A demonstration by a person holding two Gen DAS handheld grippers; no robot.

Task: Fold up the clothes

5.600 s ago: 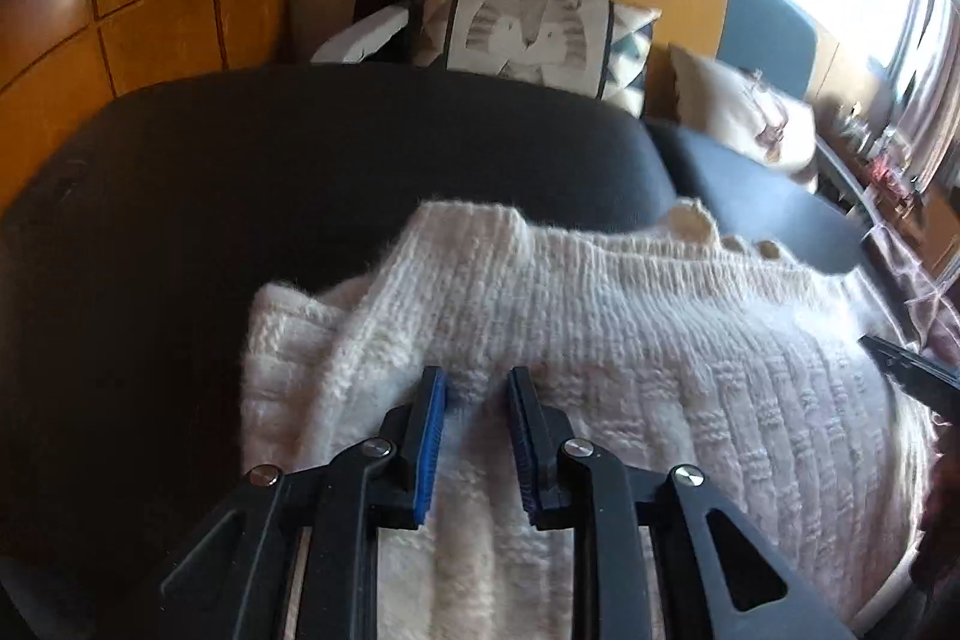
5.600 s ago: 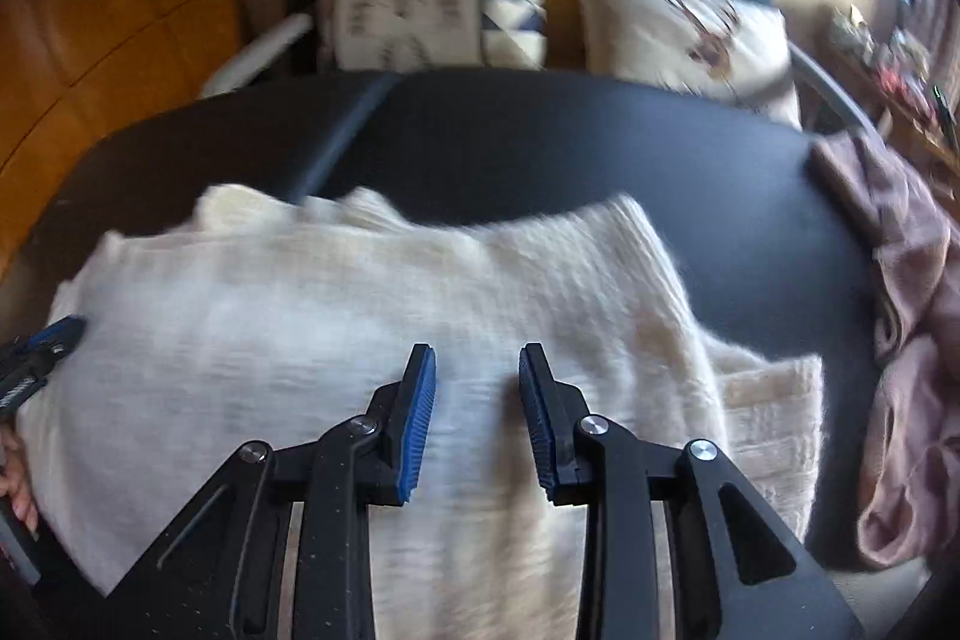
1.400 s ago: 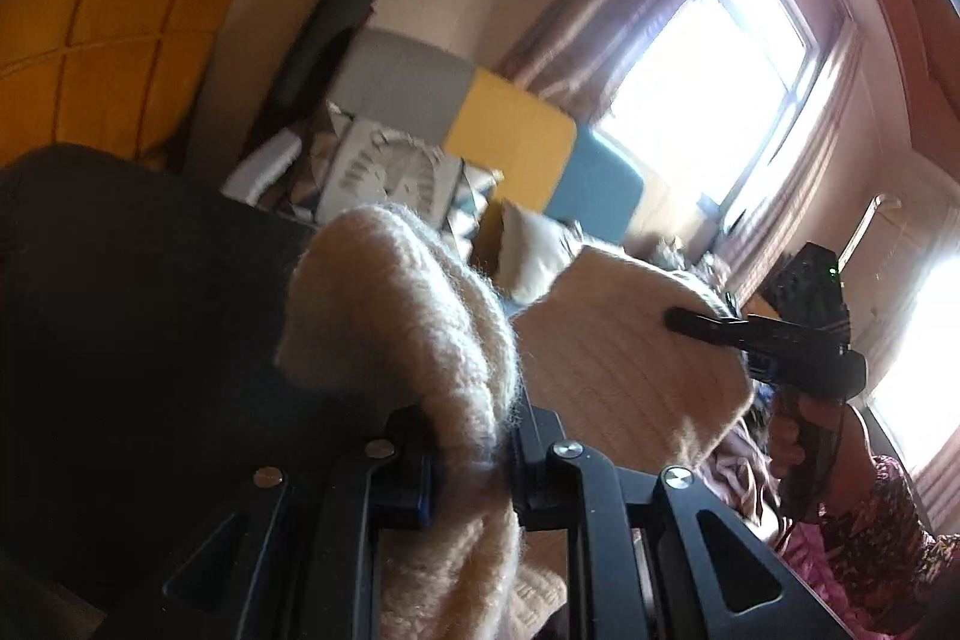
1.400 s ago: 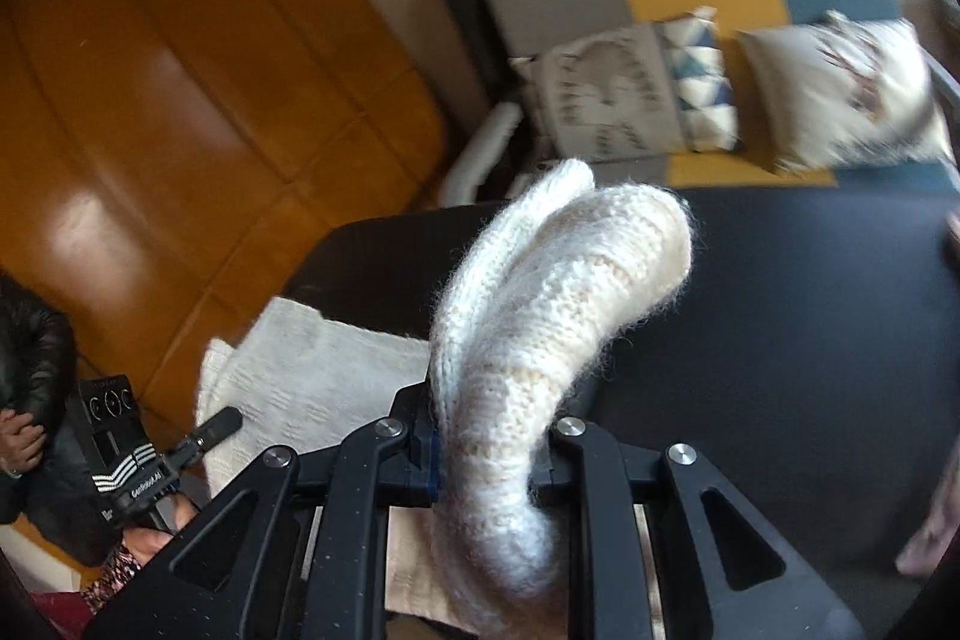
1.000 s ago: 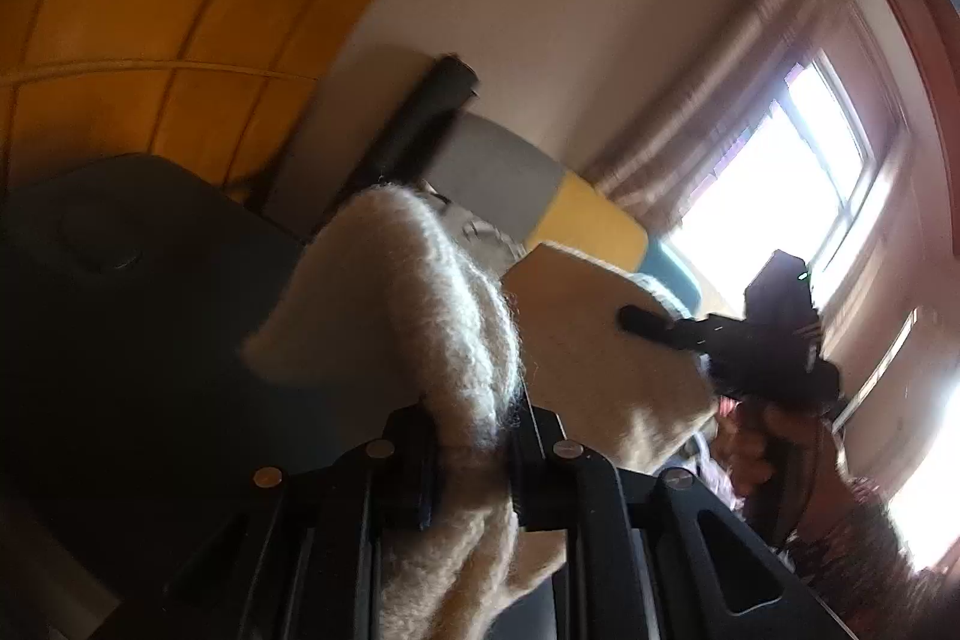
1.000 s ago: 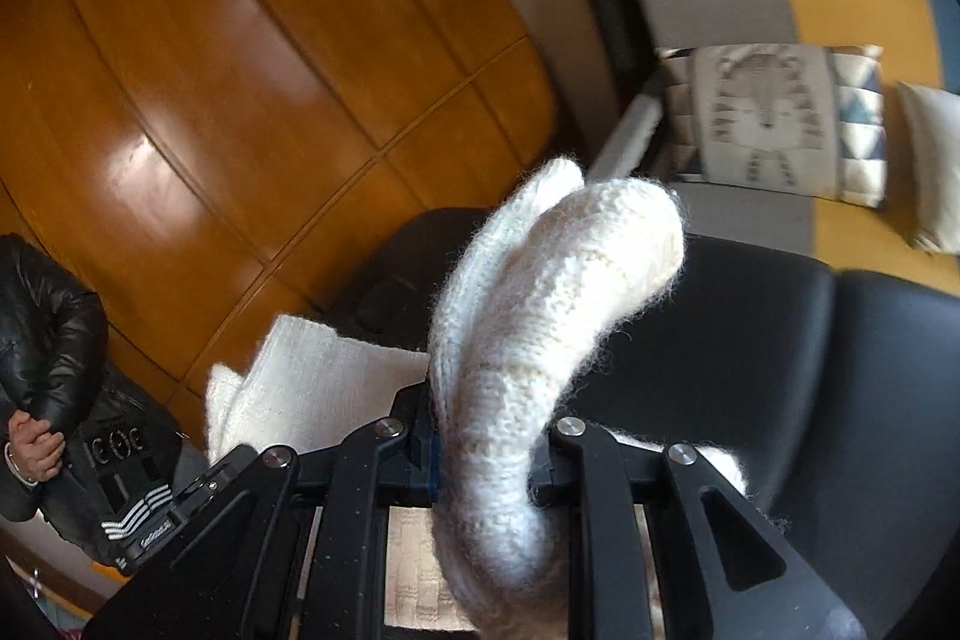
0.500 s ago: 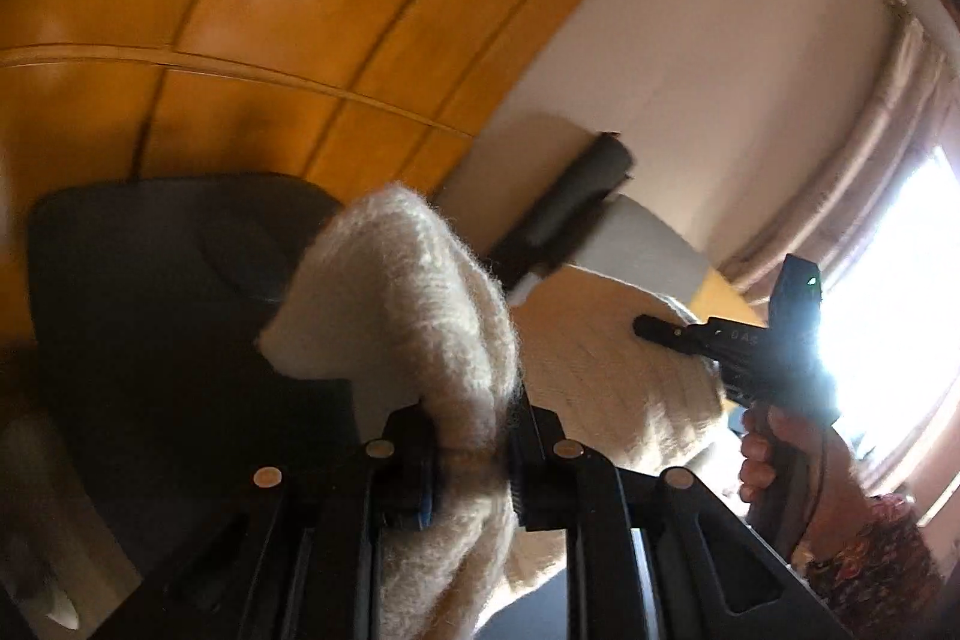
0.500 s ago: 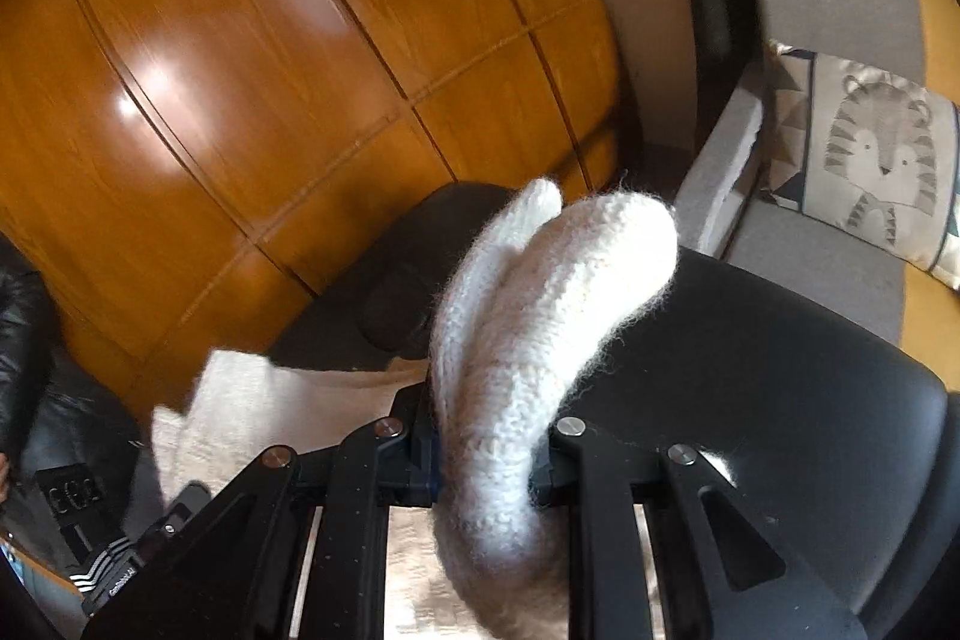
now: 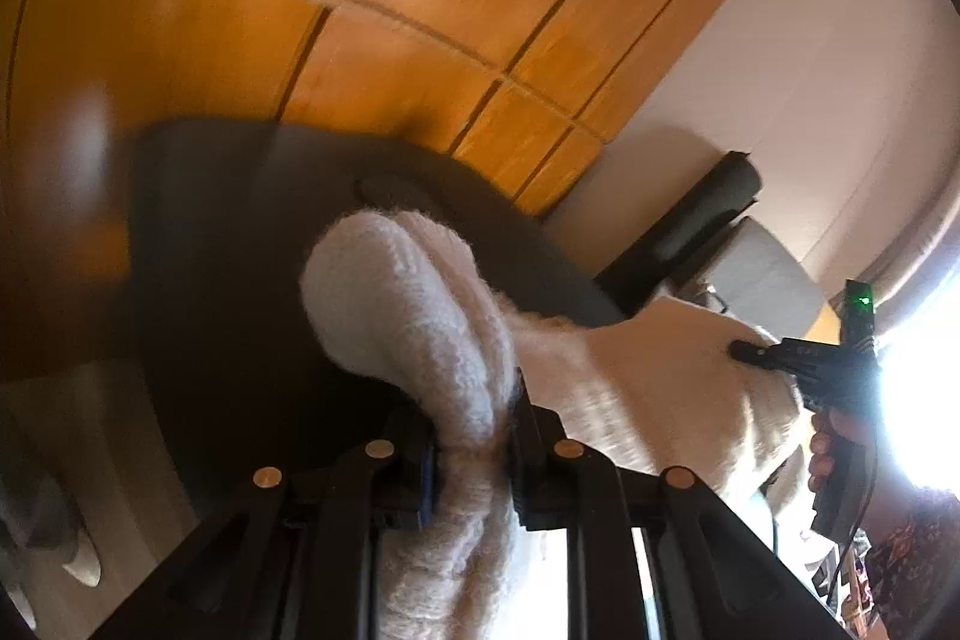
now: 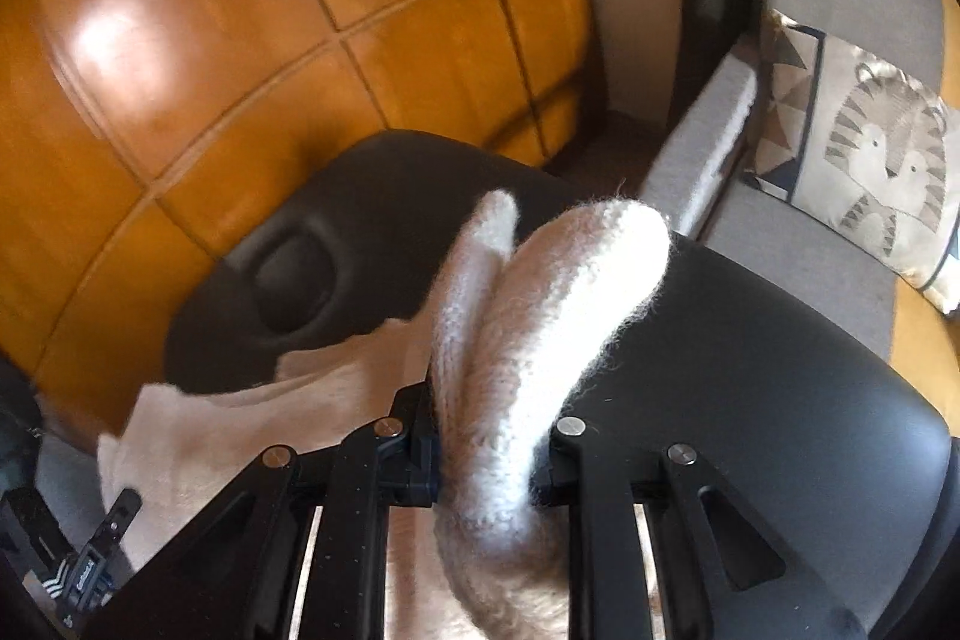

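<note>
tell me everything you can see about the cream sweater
The sweater is a thick, fuzzy cream knit with ribbed texture. It is held in two places: the left gripper is shut on one bunched fold and the right gripper on another, each fold bulging up between the fingers. The cloth between them spreads as a loose sheet over the black padded surface. Sleeves and neckline cannot be made out.

A fluffy cream knitted sweater

It is bunched up and lifted, hanging over the black padded table.
</note>
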